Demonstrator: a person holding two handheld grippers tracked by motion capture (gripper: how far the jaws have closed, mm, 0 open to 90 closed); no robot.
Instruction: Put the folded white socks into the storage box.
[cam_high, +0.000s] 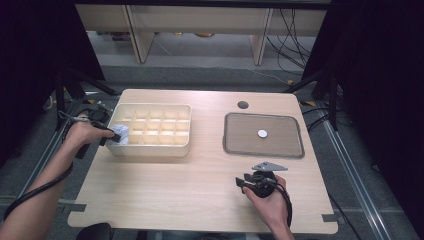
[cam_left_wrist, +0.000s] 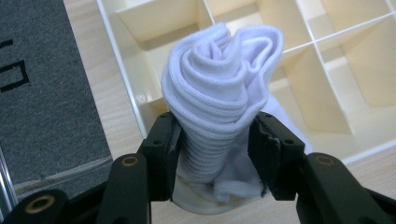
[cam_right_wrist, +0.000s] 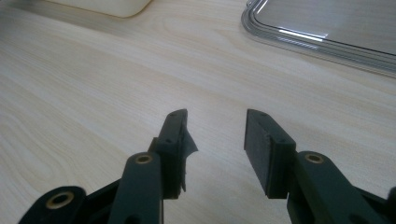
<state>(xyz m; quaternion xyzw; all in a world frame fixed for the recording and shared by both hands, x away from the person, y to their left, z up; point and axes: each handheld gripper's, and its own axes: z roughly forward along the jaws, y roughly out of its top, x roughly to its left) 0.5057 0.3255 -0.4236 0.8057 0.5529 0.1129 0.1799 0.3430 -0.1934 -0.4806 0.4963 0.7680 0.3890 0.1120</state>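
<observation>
My left tool (cam_left_wrist: 212, 135) clamps a rolled white sock (cam_left_wrist: 219, 88) over the divided cream box's (cam_high: 150, 150) left end; my right tool (cam_right_wrist: 215, 140) rests agape, empty, above the desk (cam_high: 175, 185).

The surface (cam_high: 200, 175) is pale wood with rounded corners and a small round hole (cam_high: 243, 105) near its far edge; on its left part rests a cream divided box (cam_high: 152, 131); on its right part lies a shallow grey tray (cam_high: 263, 135), well apart from the box.
</observation>
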